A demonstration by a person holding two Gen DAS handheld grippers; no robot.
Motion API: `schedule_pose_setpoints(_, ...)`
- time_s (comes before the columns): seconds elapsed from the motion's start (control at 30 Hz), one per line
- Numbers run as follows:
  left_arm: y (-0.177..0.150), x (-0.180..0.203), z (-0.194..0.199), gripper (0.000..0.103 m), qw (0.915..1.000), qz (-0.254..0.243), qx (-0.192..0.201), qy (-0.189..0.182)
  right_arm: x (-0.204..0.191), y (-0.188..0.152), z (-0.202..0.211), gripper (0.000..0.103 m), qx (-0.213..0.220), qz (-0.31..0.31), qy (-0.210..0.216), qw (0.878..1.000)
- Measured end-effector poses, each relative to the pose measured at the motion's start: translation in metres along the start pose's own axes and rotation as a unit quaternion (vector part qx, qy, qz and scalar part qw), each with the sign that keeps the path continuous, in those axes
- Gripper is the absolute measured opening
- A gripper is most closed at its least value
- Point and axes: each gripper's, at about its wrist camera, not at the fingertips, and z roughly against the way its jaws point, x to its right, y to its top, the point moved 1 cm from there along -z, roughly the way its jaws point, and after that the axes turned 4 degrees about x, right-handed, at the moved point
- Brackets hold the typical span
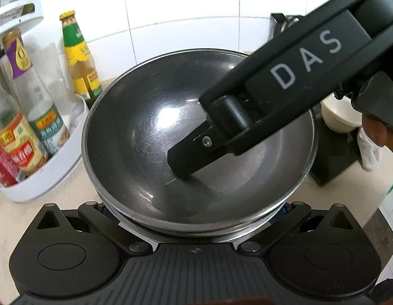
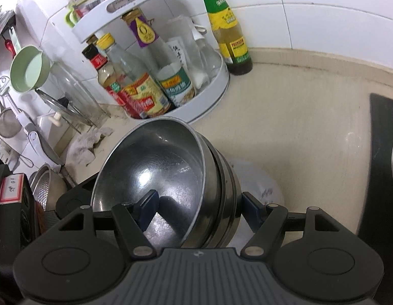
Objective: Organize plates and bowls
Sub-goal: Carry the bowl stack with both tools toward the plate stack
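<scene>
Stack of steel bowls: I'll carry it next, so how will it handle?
The stack of steel bowls looks rigid and probably light, being thin-walled. Its polished surface likely slips in a grip. The nested bowls sit slightly askew, so they may shift or rattle.

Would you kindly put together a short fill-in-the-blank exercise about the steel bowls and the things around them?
1. The top bowl of the steel stack is ___.
2. One finger of the right gripper sits ___ the top bowl, the other outside the stack.
3. The green-labelled bottle beside the white rack has a ___ cap.
Missing words: empty; inside; yellow.
</scene>
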Motion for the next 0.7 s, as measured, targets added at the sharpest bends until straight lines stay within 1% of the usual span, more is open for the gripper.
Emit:
schedule_pose_setpoints(0.1,-0.011,-0.003,-0.001,0.103,1.0,-0.003,-0.006,-0.001,-0.004,-0.012,-0.001,0.068,-0.002,-0.006,-0.007,1.0)
schedule_pose_setpoints(0.23,-0.016,-0.003,0.0,0.103,0.9999,-0.003,-0.009,0.002,-0.006,-0.022,-0.002,0.068,-0.001,-0.013,-0.009,1.0)
schedule_pose_setpoints(0.37,-0.019,-0.002,0.003,0.103,1.0,0.003,-0.009,0.002,-0.009,-0.025,-0.003,0.068,0.002,-0.012,-0.013,1.0)
schedule_pose_setpoints(0.53,-0.015,-0.007,-0.008,0.103,0.9999,0.007,-0.011,0.008,-0.004,-0.023,-0.011,0.068,0.011,-0.019,-0.017,1.0)
schedule_pose_setpoints(0.7,-0.015,-0.012,-0.024,0.103,0.9996,0.017,-0.021,0.012,0.005,-0.019,-0.024,0.068,0.012,-0.032,-0.021,0.999)
